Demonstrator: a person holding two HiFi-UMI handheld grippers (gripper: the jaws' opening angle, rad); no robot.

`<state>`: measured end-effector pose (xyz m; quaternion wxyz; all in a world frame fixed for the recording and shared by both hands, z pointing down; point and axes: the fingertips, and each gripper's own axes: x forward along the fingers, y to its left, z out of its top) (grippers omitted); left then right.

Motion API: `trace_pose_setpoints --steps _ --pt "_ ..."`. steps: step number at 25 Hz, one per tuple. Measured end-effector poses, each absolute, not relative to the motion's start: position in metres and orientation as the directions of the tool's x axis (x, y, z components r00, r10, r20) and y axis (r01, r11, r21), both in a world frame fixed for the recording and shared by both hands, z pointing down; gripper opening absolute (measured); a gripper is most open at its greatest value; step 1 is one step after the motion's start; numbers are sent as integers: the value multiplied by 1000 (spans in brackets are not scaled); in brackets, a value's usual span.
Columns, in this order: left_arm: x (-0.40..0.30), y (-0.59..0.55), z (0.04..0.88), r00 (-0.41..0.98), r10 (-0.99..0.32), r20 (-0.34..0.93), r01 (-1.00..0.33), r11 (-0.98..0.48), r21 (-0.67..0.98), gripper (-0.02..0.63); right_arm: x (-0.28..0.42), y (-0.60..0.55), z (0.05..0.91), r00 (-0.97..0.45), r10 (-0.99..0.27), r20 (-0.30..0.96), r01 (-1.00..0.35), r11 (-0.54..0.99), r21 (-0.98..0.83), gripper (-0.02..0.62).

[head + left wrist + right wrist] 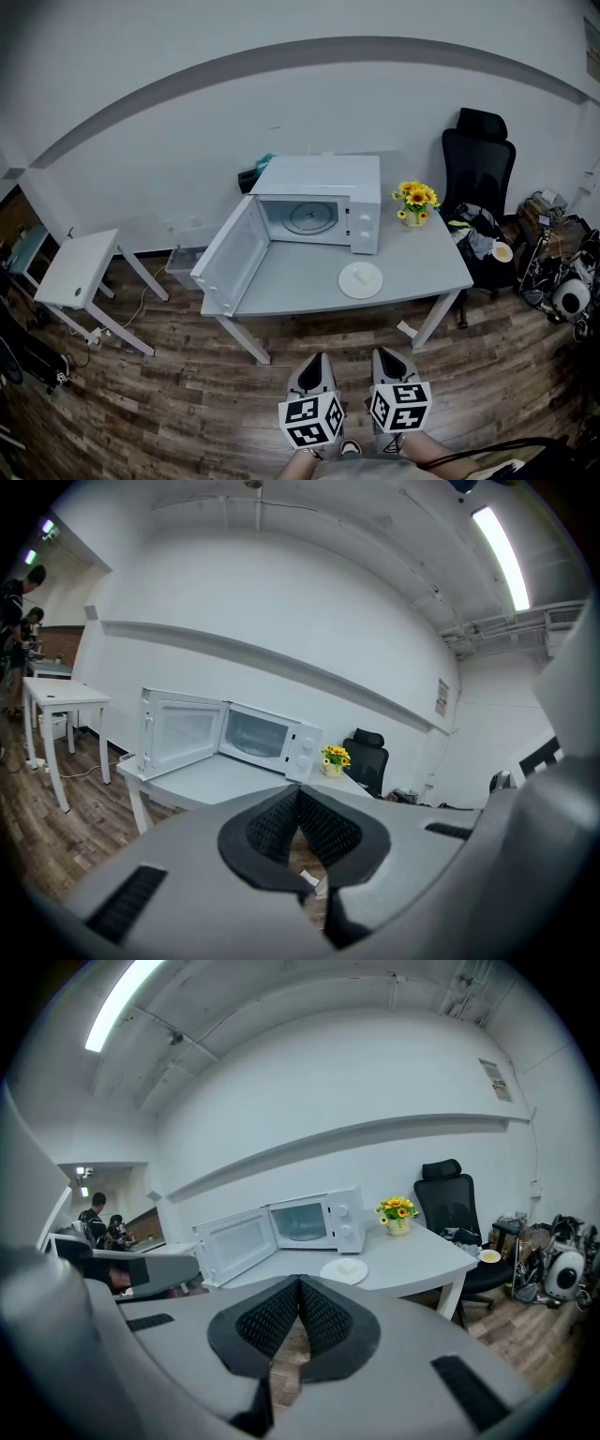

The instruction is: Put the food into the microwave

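Both clenched, empty: left tongs [317,364], right tongs [388,358]. Open right before desk [300,281], pinch plate [360,279] rim, keep level into microwave [319,211].

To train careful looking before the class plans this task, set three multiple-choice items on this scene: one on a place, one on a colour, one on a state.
1. Where is the round white plate of food relative to the white microwave?
A. inside it
B. on top of it
C. on the pale grey table in front of it

2. What colour are the potted flowers beside the microwave?
A. yellow
B. red
C. blue

3. How is the microwave's door?
A. shut
B. swung open
C. taken off

Key: 1 C, the plate lies on the tabletop; 2 A, yellow blooms show; 3 B, the door stands out leftward and the cavity shows.
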<state>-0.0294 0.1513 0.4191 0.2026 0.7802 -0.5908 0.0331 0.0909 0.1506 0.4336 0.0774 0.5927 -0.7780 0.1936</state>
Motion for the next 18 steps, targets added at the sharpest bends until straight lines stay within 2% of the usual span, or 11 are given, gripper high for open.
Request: trace_pose_setpoints --steps 18 --pt "-23 131 423 265 -911 318 -948 -185 259 2 101 123 436 -323 -879 351 -940 255 -225 15"
